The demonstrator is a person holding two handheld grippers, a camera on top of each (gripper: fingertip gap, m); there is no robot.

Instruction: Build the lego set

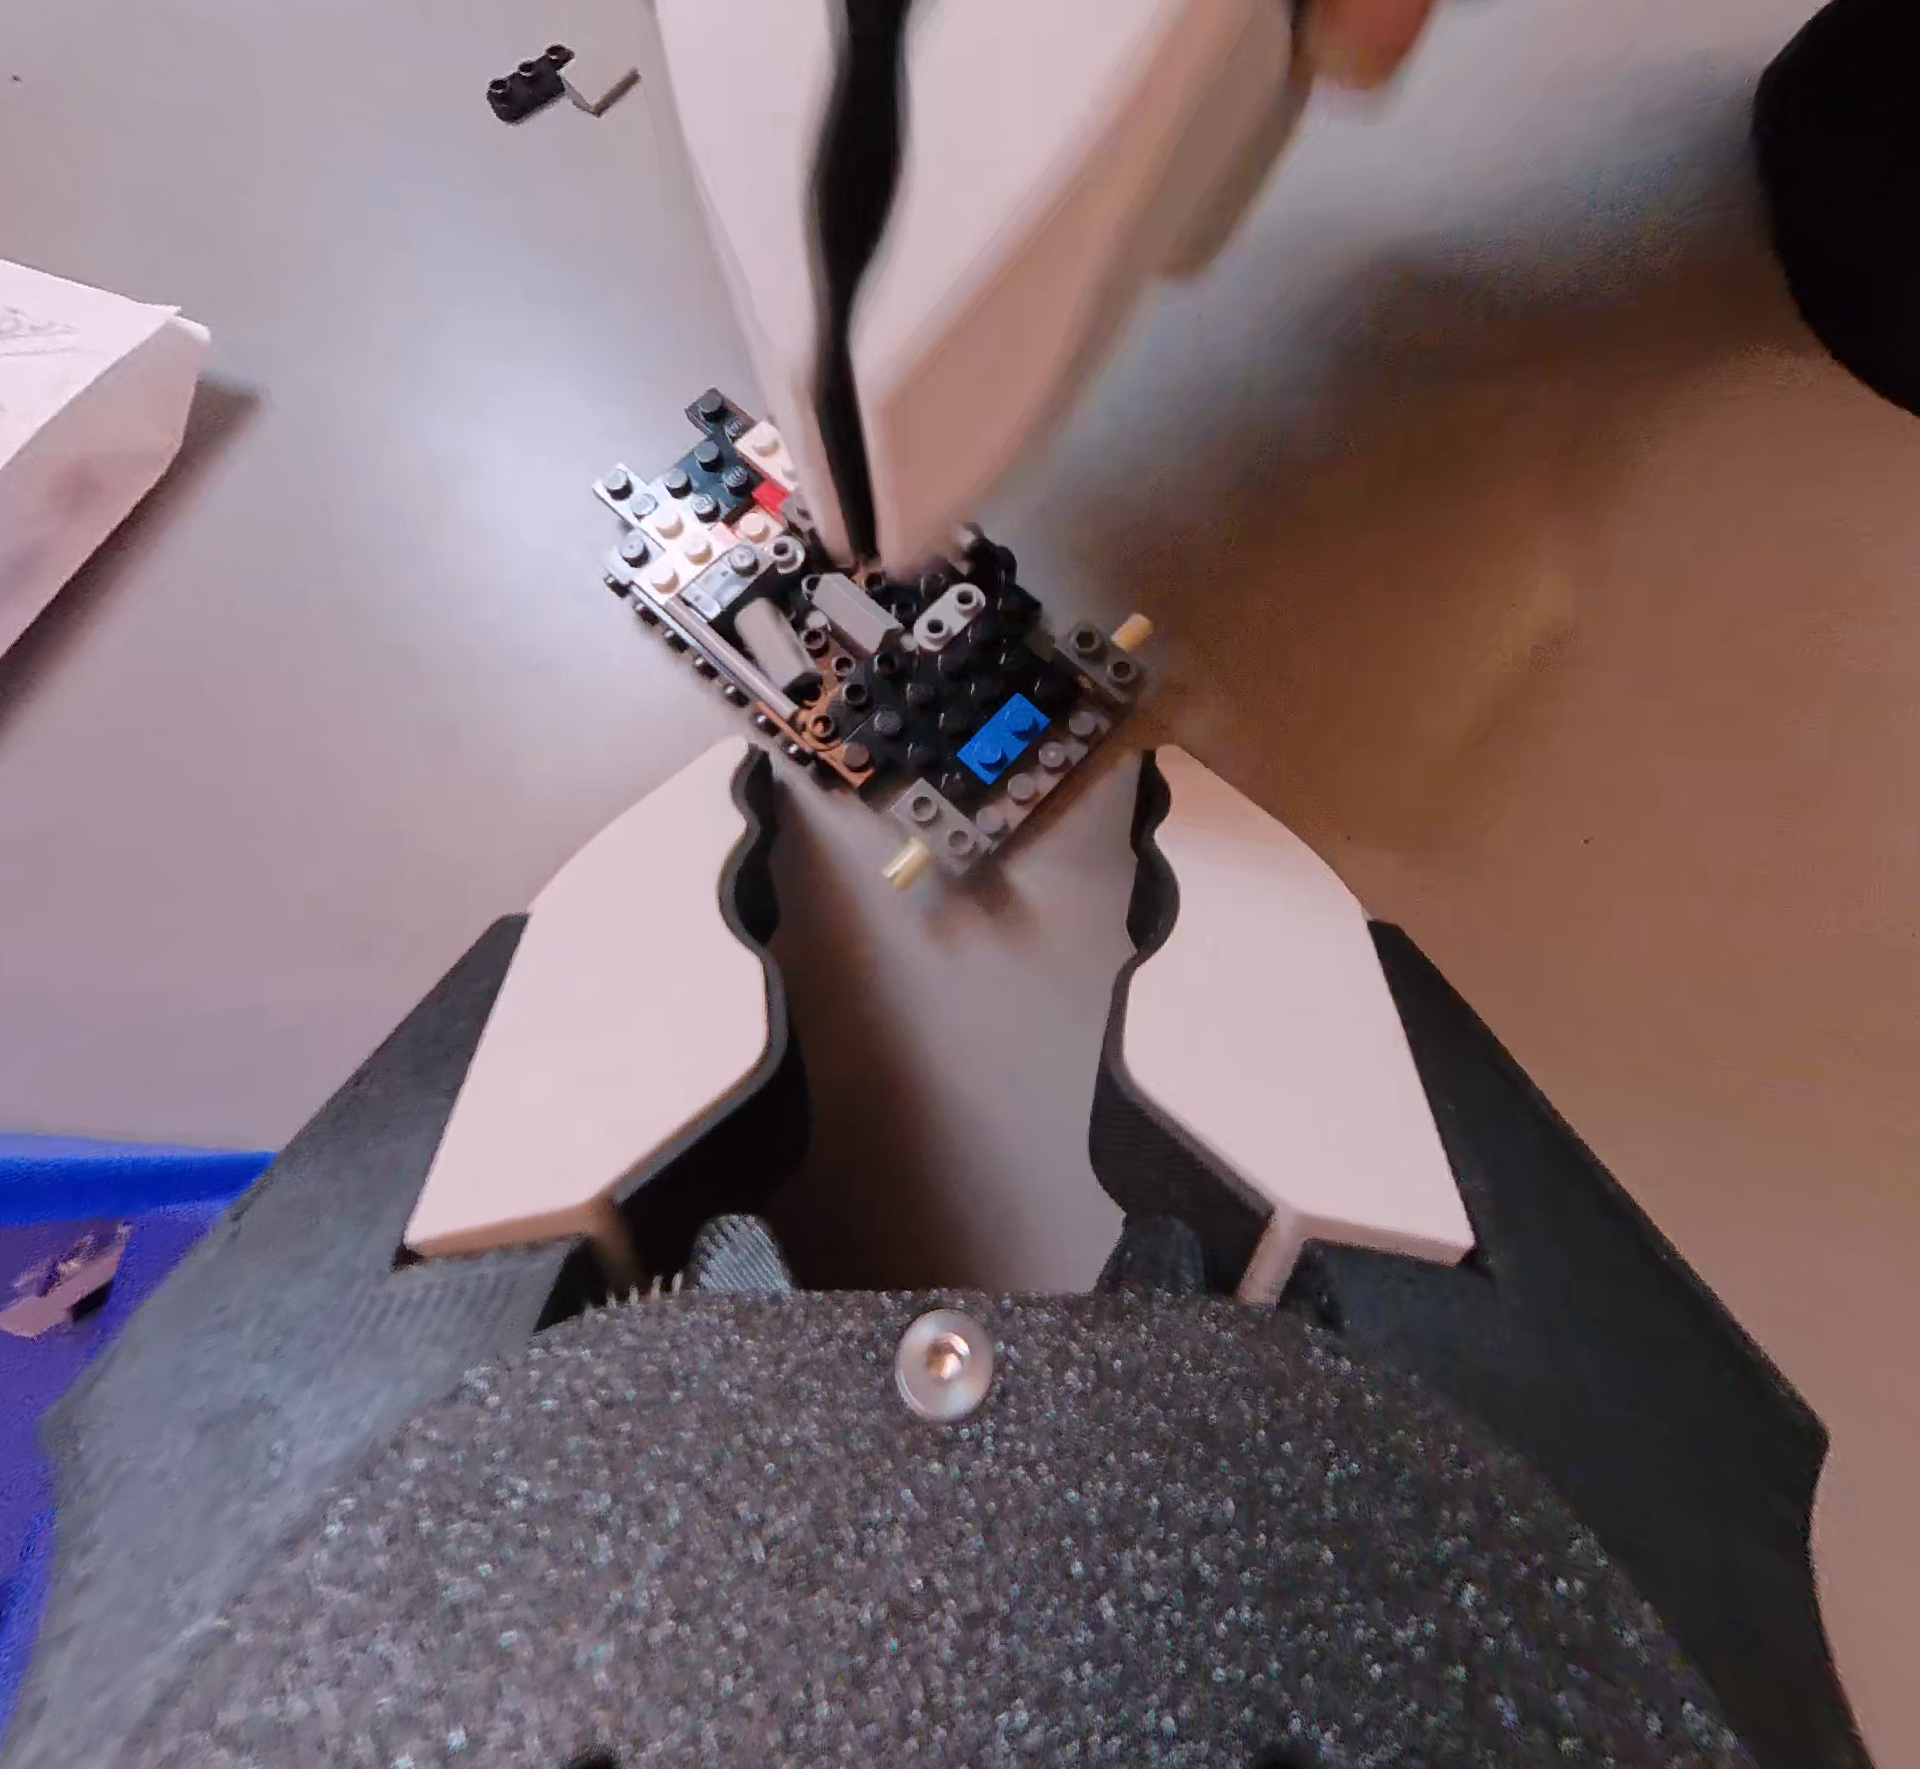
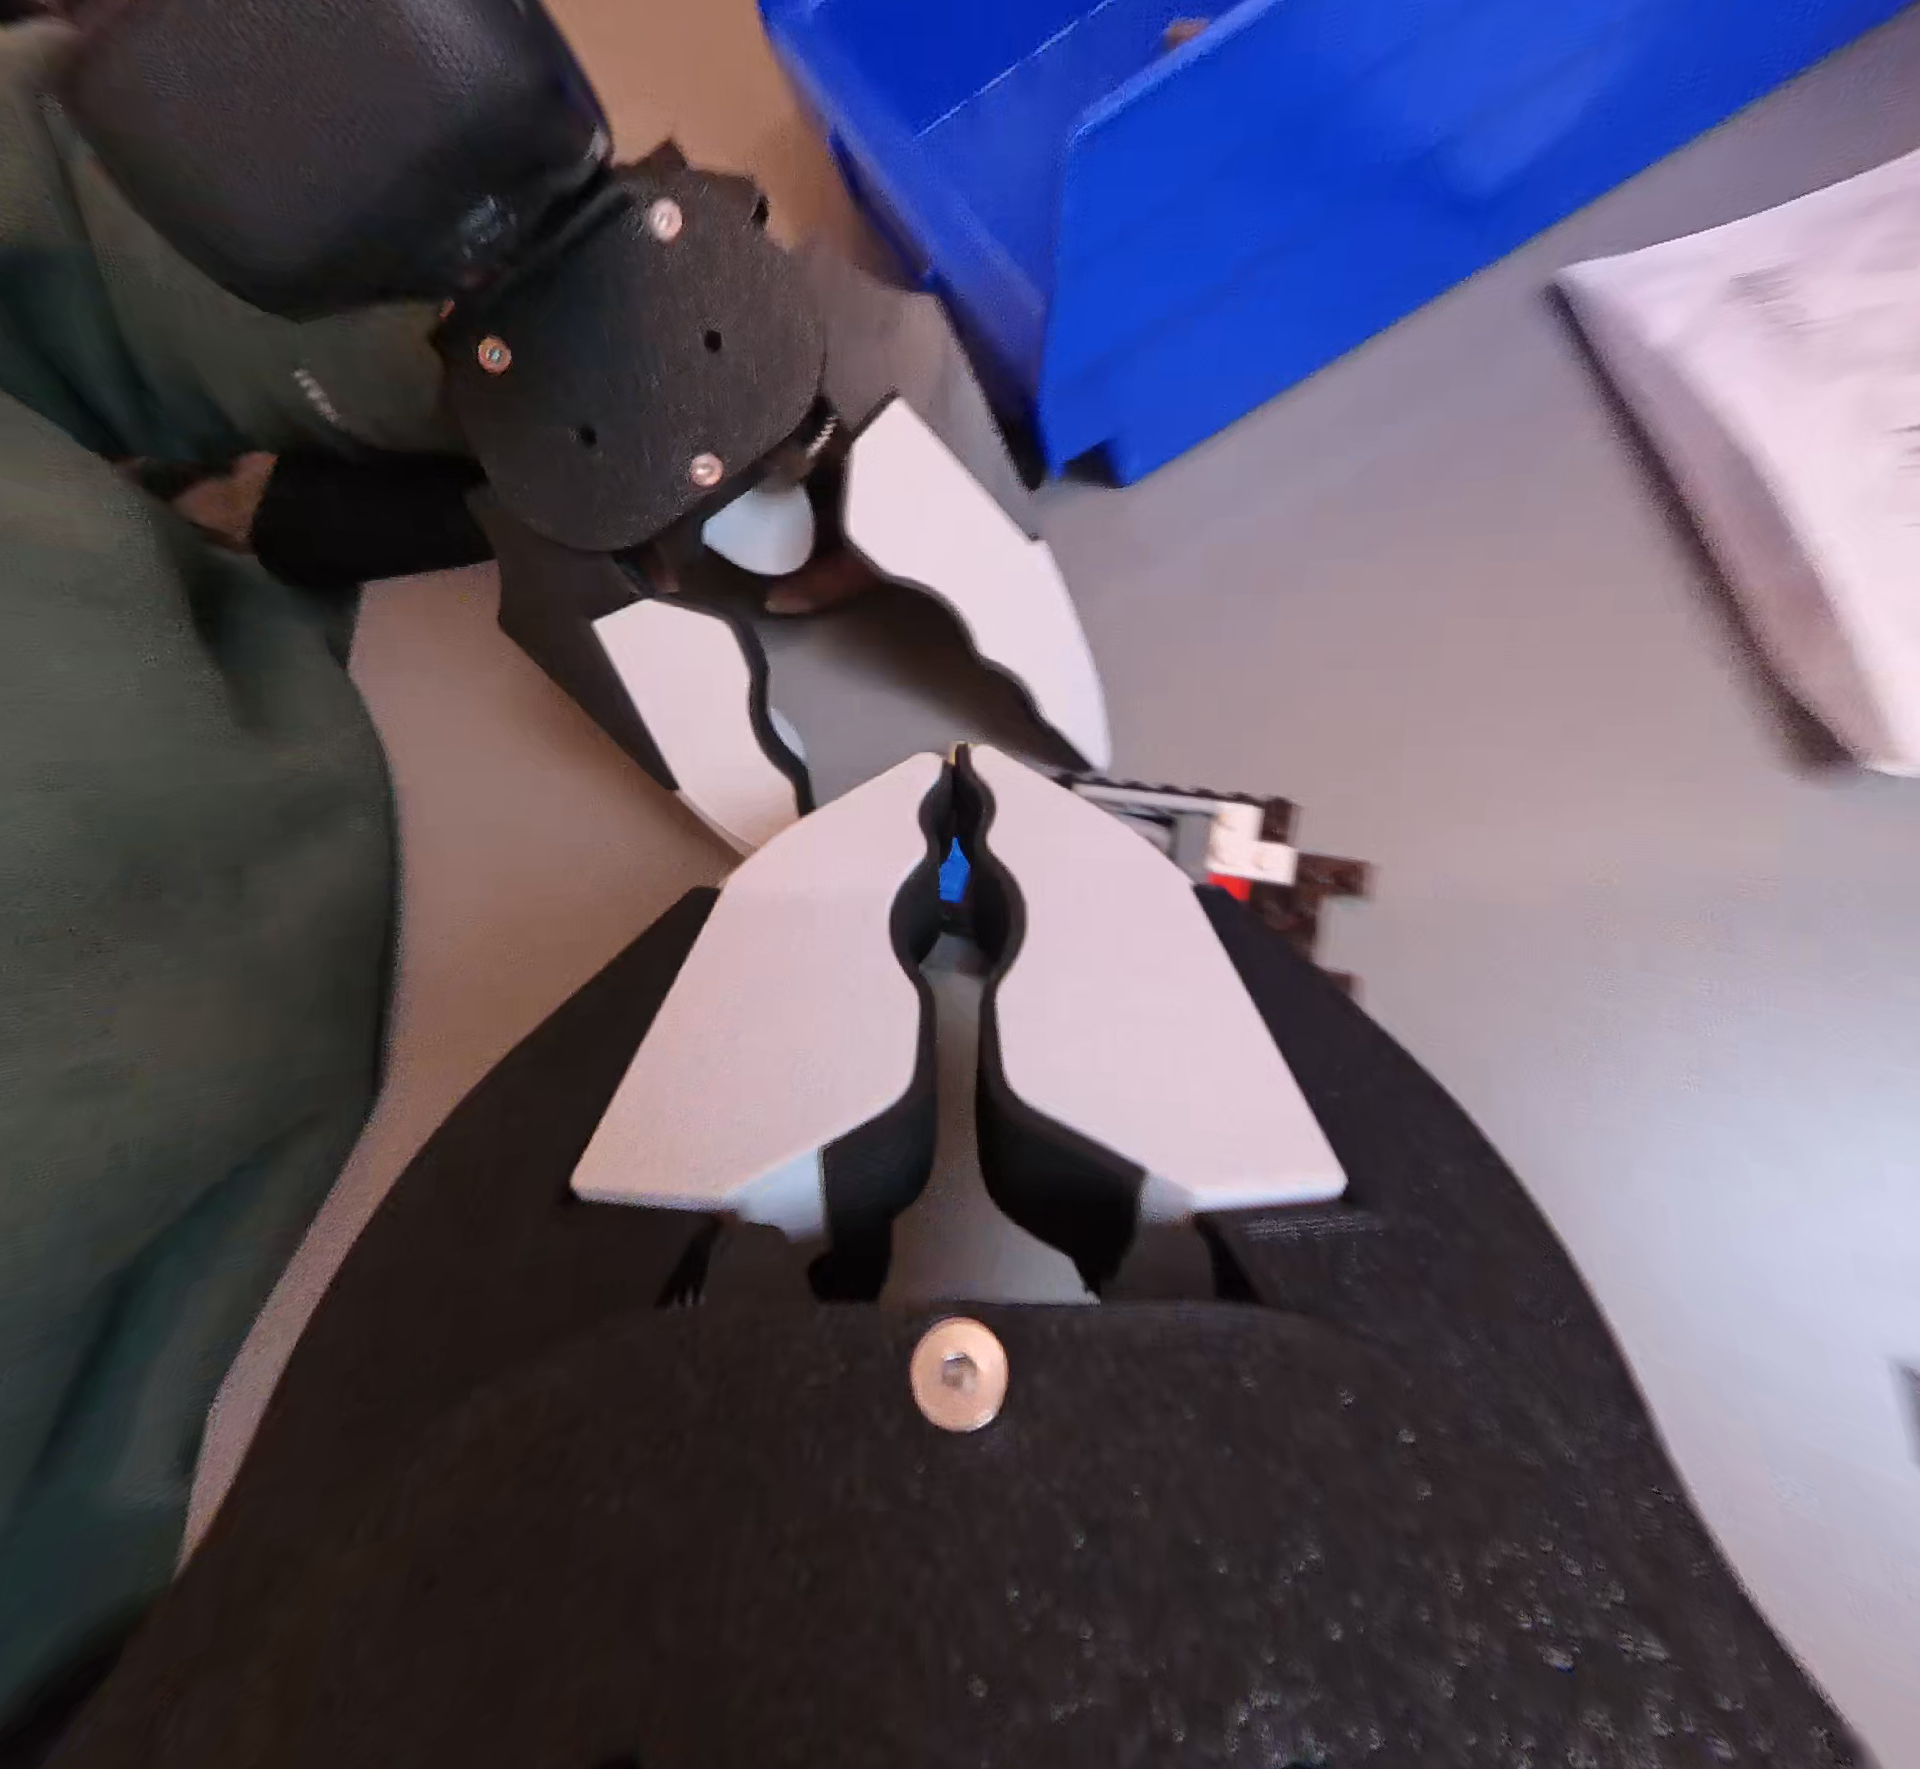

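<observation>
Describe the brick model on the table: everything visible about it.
The brick model is a flat, studded plastic build, mostly black with grey edges, white, tan and red plates at one end, and one blue plate. Cream pegs stick out both sides. It lies on the grey table. The right hand-held gripper, shut, meets its top; the open left hand-held gripper flanks its near end.

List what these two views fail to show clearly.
- Right gripper tip contact with the brick model: left wrist view, motion blur.
- Most of the brick model: right wrist view, hidden behind the right gripper.
- Contents of the blue bin: right wrist view, blurred and cut by the edge.
- Paper booklet: left wrist view, cut off at the left edge.
- Small black piece: left wrist view, too small.
</observation>
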